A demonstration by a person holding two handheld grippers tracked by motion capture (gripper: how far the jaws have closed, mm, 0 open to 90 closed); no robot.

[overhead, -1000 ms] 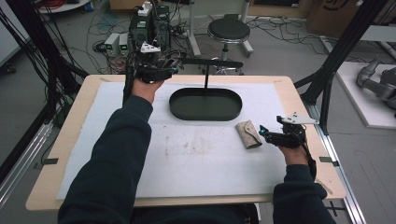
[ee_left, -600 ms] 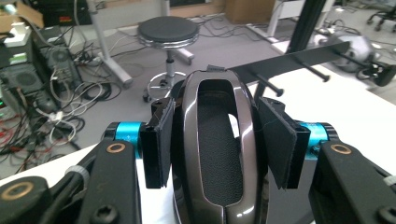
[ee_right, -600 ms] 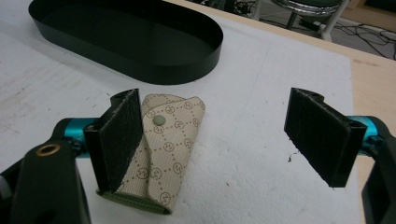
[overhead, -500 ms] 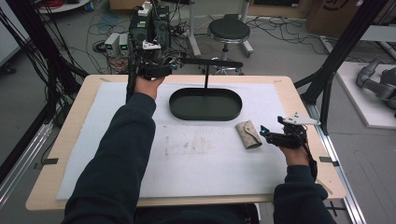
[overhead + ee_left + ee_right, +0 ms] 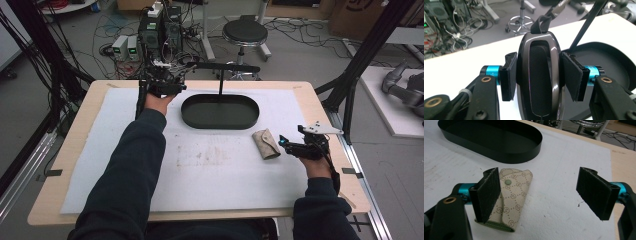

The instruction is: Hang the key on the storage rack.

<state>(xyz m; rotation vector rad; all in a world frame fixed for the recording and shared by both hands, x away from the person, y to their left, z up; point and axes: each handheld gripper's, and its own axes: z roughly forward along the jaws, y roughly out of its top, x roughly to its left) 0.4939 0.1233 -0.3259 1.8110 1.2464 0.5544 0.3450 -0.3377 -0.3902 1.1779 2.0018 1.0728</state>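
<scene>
Currently a glossy dark oval key case with a black strap loop at its top (image 5: pixel 539 75) is pinched between the pressed-in pads of the left gripper (image 5: pixel 162 86), held up at the far left part of the table, just beside the left end of the black oval metal tray (image 5: pixel 220 111). Compared with a second ago, this gripper has been carried slightly farther back and higher, toward the black T-shaped stand (image 5: pixel 220 70) that rises from the tray; it is judged that the case is being brought to the stand's crossbar to be hung by its loop. The right gripper (image 5: pixel 292 145) is seen with its jaws spread wide and nothing between them, resting near the table's right edge, hardly moved since then. Just beside its left pad (image 5: pixel 487 192) lies a beige patterned fabric pouch with a green snap button (image 5: pixel 512 195), flat on the white foam mat (image 5: pixel 210 165), apart from the tray. In the high view the held case is masked by the left gripper and hand, so its distance from the crossbar cannot be told. The lower end of the case is cut off in the left gripper view, and the pouch's near edge is hidden behind the right gripper's pad.
</scene>
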